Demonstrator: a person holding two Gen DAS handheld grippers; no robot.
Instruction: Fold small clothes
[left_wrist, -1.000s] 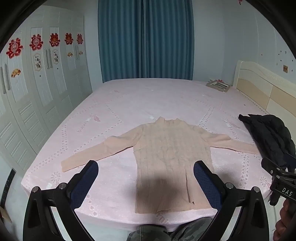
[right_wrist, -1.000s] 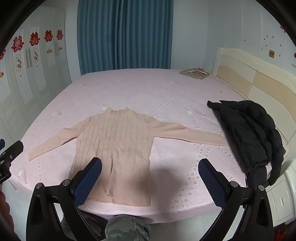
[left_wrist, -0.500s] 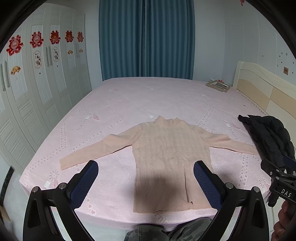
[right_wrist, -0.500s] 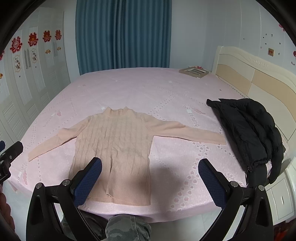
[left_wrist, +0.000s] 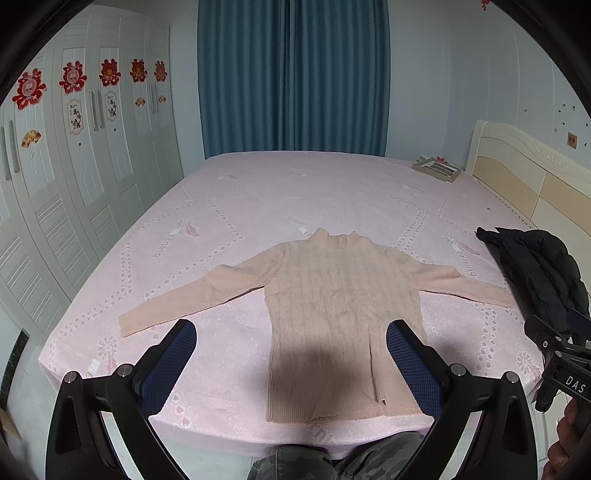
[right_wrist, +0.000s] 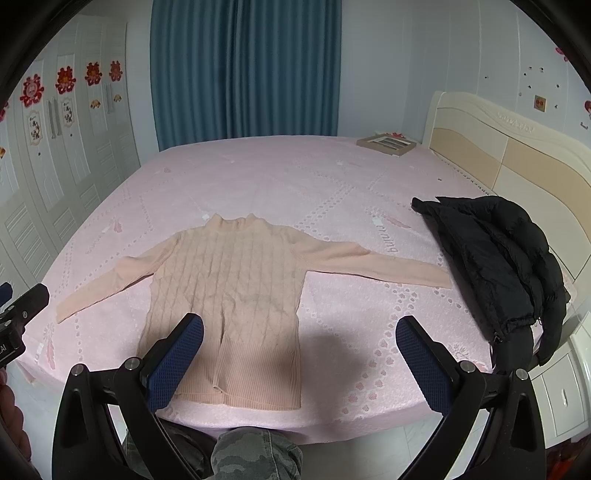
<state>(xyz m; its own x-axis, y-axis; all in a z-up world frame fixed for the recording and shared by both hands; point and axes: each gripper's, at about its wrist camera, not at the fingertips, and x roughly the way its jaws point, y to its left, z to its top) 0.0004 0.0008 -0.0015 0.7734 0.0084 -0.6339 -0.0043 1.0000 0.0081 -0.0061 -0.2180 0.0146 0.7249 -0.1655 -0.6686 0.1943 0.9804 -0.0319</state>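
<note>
The pink sweater (left_wrist: 340, 306) lies flat on the bed (left_wrist: 258, 192), sleeves spread, hem toward the frame's lower edge; it looks a soft, light, limp knit, best pinched at a cuff or shoulder edge. Both the left gripper (left_wrist: 291, 354) and right gripper (right_wrist: 299, 354) hang above it with jaws wide and empty, touching nothing.

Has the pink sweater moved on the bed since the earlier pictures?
No. The pink sweater lies flat as before, its right cuff still at the black jacket; only the cameras shifted slightly.
</note>
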